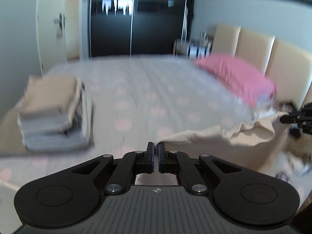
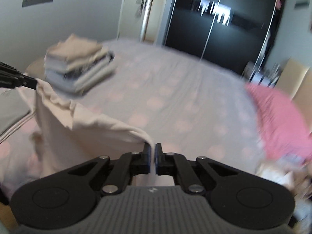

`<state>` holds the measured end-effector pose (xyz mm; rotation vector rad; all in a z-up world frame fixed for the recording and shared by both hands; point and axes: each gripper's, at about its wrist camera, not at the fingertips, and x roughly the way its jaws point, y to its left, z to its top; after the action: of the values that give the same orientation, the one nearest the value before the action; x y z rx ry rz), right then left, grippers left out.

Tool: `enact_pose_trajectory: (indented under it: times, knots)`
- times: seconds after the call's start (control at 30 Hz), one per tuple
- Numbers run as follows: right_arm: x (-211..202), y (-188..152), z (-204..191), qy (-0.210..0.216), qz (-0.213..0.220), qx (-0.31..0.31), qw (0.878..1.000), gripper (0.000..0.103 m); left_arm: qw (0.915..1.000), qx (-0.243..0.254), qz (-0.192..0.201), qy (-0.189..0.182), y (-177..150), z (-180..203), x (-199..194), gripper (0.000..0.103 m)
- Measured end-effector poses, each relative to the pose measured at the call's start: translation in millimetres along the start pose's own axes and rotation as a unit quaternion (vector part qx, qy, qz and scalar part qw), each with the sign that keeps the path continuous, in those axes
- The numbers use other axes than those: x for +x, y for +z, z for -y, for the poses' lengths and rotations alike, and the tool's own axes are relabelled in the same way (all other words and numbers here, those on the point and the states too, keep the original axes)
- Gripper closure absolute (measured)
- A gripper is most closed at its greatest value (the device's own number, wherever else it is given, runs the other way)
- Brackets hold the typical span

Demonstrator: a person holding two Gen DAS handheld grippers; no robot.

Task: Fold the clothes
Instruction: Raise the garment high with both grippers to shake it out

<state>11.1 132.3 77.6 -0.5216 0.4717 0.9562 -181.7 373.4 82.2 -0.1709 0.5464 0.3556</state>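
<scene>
cream garment [image 2: 81,128] hanging stretched between both grippers above the bed [image 1: 148,97], sagging in the middle w/ creases along the top edge. left gripper [image 1: 155,148] pinching one end of the top edge, fingers pressed together on the cloth; right gripper [image 2: 153,148] pinching the other end the same way. lower part of the fabric draping down toward the bedspread, not lying flat.

judging progress: stack of folded clothes [image 1: 52,115] sitting at the far left side of the bed, several layers, so part of the job looking done. held piece looking unfolded yet, or only partly folded, too blurry to say. loose heap of more laundry [image 2: 282,175] apparently waiting at the right near the pink pillow [image 1: 236,78], blurred. probably somewhere mid-task, w/ this garment and that heap remaining.
</scene>
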Motion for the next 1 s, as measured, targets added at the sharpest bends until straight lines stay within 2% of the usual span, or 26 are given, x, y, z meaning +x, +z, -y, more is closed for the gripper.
enact_pose_trajectory:
  times: [0.17,0.27,0.4,0.5,0.63,0.8,1.0]
  knots:
    - [-54.7,37.7,2.7,-0.039,0.068,-0.017,0.997,0.099,0.9959,0.032,0.084,0.009,46.4,15.0,-65.5,0.101]
    - [-93.0,57.3,4.1,-0.07,0.123,-0.019,0.99,0.099,0.9887,0.043,0.142,0.018,69.7,23.7,-106.8,0.101]
    - [-146.6,81.9,6.0,-0.113,0.202,-0.018,0.973,0.099,0.9744,0.048,0.219,0.01,96.1,37.0,-157.8,0.101]
    - [-183.0,94.5,6.9,-0.136,0.258,-0.015,0.956,0.099,0.9637,0.057,0.261,0.011,108.3,49.7,-179.8,0.101]
    - [-217.0,103.5,5.5,-0.16,0.309,-0.019,0.937,0.099,0.9473,0.068,0.313,0.013,124.4,66.5,-208.0,0.101]
    - [-249.6,106.7,5.5,-0.17,0.344,-0.013,0.923,0.099,0.9299,0.075,0.36,0.009,128.9,87.0,-237.3,0.101]
    - [-294.2,77.9,-4.4,-0.163,0.397,-0.002,0.903,0.099,0.9114,0.083,0.403,0.0,106.4,100.8,-279.0,0.101]
